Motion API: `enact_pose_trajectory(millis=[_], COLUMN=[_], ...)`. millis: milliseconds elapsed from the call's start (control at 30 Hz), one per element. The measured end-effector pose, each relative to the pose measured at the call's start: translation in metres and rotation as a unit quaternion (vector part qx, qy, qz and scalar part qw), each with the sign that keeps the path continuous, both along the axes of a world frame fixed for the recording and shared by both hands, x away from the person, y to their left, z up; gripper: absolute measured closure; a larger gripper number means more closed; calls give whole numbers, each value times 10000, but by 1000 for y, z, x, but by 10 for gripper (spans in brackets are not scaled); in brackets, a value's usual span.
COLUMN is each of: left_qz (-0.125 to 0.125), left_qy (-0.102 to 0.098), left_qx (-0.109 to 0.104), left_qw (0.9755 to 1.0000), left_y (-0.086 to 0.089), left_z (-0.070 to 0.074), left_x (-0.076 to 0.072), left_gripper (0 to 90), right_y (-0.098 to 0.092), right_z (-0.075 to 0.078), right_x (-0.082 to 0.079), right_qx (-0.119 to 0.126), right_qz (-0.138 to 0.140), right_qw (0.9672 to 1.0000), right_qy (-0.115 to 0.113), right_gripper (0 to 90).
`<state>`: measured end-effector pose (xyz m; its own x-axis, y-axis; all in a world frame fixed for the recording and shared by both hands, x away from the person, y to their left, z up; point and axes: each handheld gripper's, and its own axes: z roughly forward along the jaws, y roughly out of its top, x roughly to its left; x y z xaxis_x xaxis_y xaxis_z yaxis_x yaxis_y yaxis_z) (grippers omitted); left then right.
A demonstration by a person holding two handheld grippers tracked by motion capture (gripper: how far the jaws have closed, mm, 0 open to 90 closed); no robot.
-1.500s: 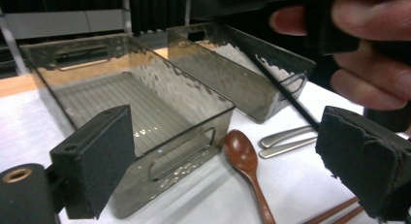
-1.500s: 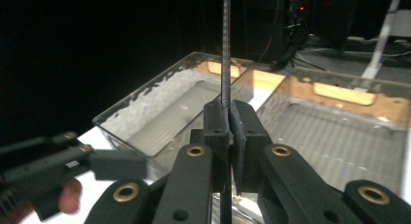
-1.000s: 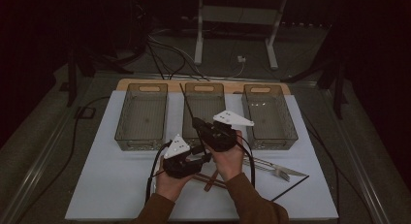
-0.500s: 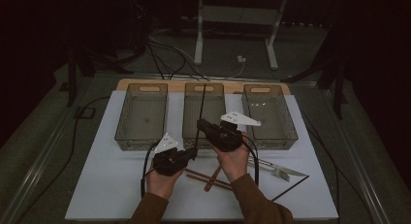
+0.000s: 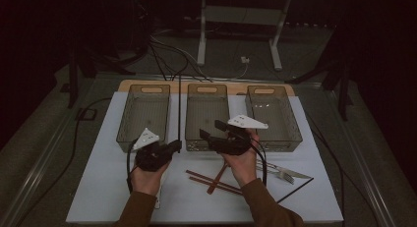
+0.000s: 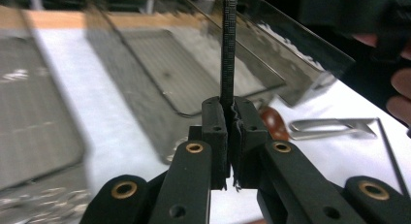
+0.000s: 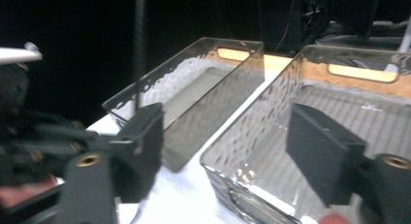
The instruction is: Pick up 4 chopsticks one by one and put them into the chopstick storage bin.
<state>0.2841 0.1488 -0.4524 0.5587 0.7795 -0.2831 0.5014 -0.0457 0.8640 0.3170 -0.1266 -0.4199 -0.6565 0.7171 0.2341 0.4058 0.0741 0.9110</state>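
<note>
- The left gripper [image 5: 173, 146] has its jaws pressed together on a thin black rod [image 5: 179, 109] (woven-textured up close [image 6: 228, 44]), which stands upright from the jaws, in front of the gap between the left and middle bins.
- The right gripper [image 5: 212, 129] is spread wide with nothing between its pads [image 7: 323, 153], poised at the near rim of the middle bin.
- Three clear smoky plastic bins stand in a row on the white tabletop [image 5: 98, 187]: the left bin [image 5: 144, 116], the middle bin [image 5: 207, 114] and the right bin [image 5: 273, 116] all look empty.
- Near the right hand [image 5: 241, 164] lie reddish-brown chopsticks [image 5: 211, 182] and, further right, metal cutlery [image 5: 282, 173] (too dim to tell apart).
- No legible writing anywhere.
</note>
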Motion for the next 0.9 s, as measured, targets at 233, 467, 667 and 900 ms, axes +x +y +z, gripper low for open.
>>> enact_pose_trajectory(millis=[233, 467, 667, 900], left_qz=[477, 801, 967, 1097], left_qy=[-110, -131, -31, 177], left_qx=[224, 317, 486, 711], left_qw=[9985, 9962, 9941, 9913], left_y=[31, 53, 63, 72], left_z=[7, 11, 9, 4], left_x=[6, 17, 33, 47], left_gripper=[871, 871, 870, 869], right_y=[-11, -19, -26, -34], right_z=[-8, -15, -18, -21], right_x=[-2, -4, -4, -9], right_qx=[-364, -403, -366, -479], right_qz=[-30, -42, -25, -28], right_qw=[9992, 9989, 9993, 9988], right_qy=[-156, -222, 91, 66], right_gripper=[128, 138, 118, 35])
